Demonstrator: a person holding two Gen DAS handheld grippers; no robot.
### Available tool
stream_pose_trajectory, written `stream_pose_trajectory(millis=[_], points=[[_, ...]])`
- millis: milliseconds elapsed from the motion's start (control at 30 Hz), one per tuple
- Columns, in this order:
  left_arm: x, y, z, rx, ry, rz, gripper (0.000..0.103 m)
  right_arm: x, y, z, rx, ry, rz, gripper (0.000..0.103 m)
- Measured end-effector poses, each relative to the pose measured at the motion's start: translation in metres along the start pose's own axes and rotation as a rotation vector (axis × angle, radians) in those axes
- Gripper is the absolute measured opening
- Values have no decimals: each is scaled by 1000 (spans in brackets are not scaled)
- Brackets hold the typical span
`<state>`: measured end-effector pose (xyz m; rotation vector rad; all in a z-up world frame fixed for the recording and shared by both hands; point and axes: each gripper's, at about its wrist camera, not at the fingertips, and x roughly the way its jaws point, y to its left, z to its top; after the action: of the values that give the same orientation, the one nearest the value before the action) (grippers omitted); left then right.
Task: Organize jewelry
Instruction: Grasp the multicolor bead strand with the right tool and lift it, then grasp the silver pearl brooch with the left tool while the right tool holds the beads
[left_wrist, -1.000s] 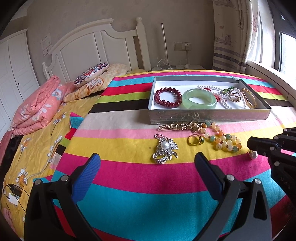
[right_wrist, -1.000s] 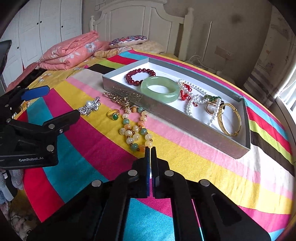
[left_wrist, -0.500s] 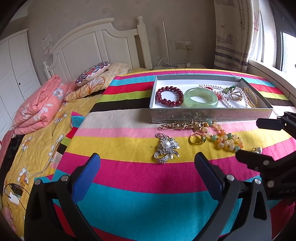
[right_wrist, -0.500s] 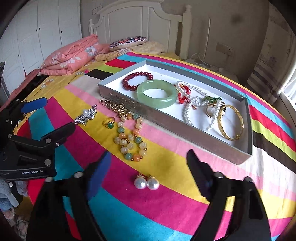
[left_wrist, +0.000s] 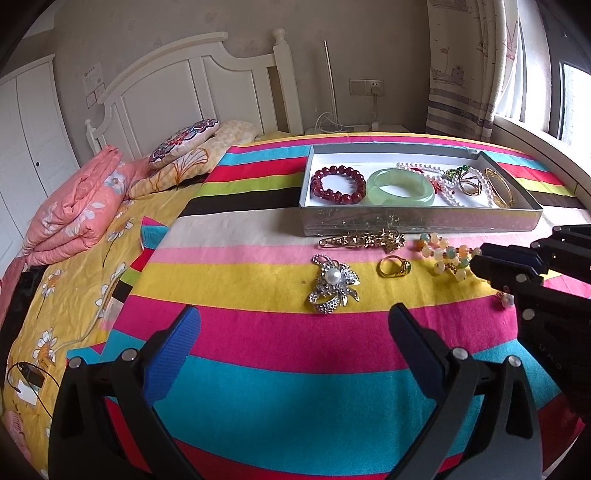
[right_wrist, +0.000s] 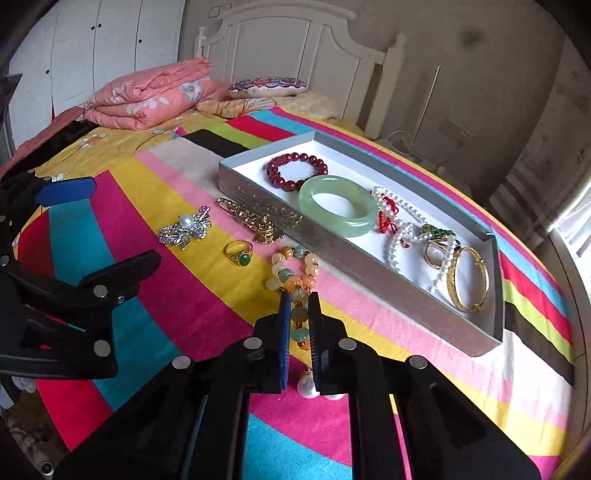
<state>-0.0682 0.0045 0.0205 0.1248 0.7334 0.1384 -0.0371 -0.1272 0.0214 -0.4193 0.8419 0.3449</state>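
A silver tray (right_wrist: 369, 273) (left_wrist: 421, 221) on the striped bedspread holds a red bead bracelet (right_wrist: 297, 170), a green jade bangle (right_wrist: 338, 205), pearls and a gold bangle (right_wrist: 467, 278). Loose in front of it lie a pearl brooch (left_wrist: 332, 284) (right_wrist: 186, 229), a gold ring with a green stone (left_wrist: 394, 266) (right_wrist: 239, 253), a gold chain (left_wrist: 364, 239) and a multicolour bead bracelet (right_wrist: 295, 273) (left_wrist: 443, 254). My right gripper (right_wrist: 298, 299) is shut on the bead bracelet's near end. Two pearl earrings (right_wrist: 308, 386) lie under it. My left gripper (left_wrist: 295, 325) is open and empty, just short of the brooch.
A folded pink quilt (left_wrist: 74, 199) and pillows (left_wrist: 188, 138) lie at the head of the bed, left of the tray. A white headboard (left_wrist: 184, 85) stands behind. A window ledge and curtain (left_wrist: 465, 74) run along the right.
My right gripper let the pearl earrings go on the bedspread, opened wide, then moved forward and shut on the bead bracelet. My left gripper stayed open and barely moved.
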Motion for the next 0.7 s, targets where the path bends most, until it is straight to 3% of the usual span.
stream_pose_trajectory(millis=[333, 633, 700], points=[[-2, 4, -9, 9, 26, -22, 101, -47, -20, -16, 62, -119, -54, 11], [6, 7, 1, -60, 75, -143, 100, -76, -18, -21, 59, -191, -101, 11], [15, 5, 9, -60, 97, -148, 94, -77, -15, -21, 53, -190, -100, 11]])
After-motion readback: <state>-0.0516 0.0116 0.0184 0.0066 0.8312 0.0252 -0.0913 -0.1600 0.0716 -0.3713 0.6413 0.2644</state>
